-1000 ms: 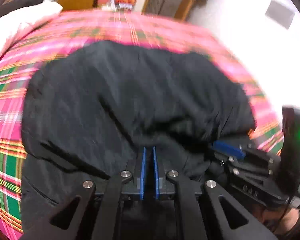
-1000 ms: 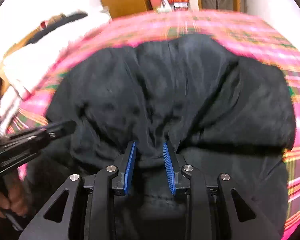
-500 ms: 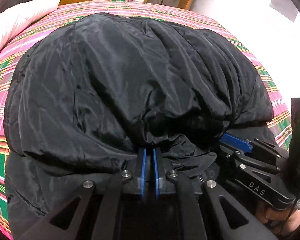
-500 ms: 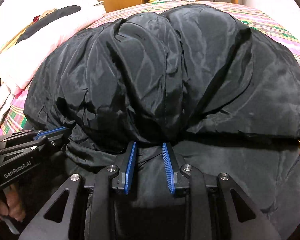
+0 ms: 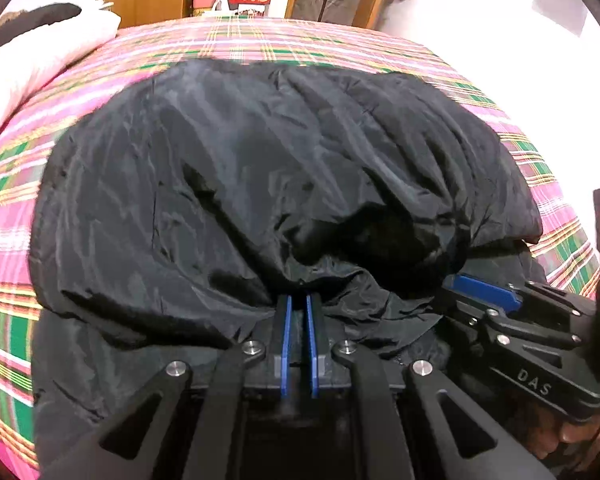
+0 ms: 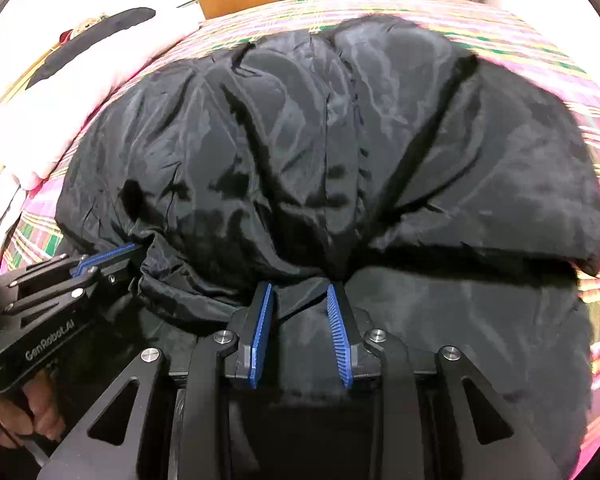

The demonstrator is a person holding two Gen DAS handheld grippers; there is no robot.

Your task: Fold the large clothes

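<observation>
Black jacket (image 5: 260, 184) lies on the plaid bed (image 5: 300, 44), one half doubled over toward 6 o'clock. Left hand-held gripper (image 5: 298, 308) is pinched on the folded edge; right hand-held gripper (image 6: 300, 300) holds a thicker bunch, jaws partly apart. First fold looks roughly made; edge not yet laid down, further folds and smoothing remain.
</observation>
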